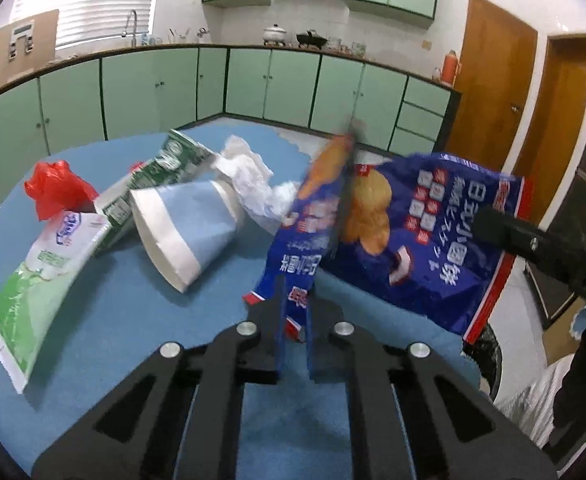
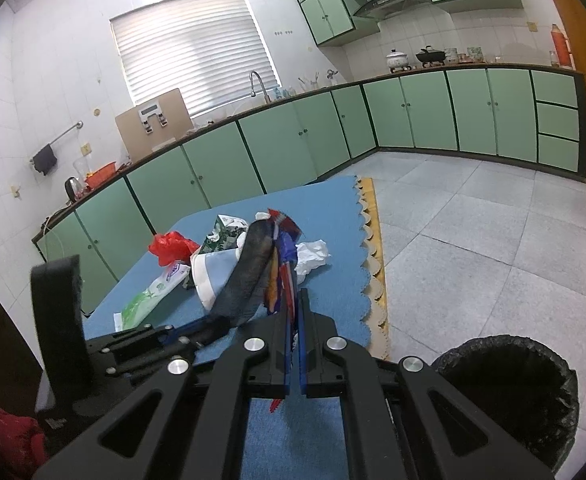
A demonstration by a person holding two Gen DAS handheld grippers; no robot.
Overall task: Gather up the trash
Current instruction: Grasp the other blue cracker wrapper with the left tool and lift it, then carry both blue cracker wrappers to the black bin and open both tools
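- The left gripper (image 1: 293,312) pinches the lower edge of the blue snack bag (image 1: 413,232), its fingers pressed onto the foil with only the wrapper between them.
- The right gripper (image 2: 293,320) also has its fingers clamped on blue foil of the same bag, seen edge-on in its own view; the two-sided hold probably keeps the limp wrapper from folding or slipping.
- The bag hangs above the blue table mat (image 1: 133,320), blurred, so it is likely in motion.
- Near it, on the mat, lie a paper cup (image 1: 185,224) on its side, a green carton (image 1: 165,164), crumpled tissue (image 1: 249,176), a red plastic bag (image 1: 57,188) and a white-green pouch (image 1: 41,280), all untouched.
- The black-lined bin (image 2: 509,392) stands on the floor just beside the table's right edge, the likely destination for the wrapper.
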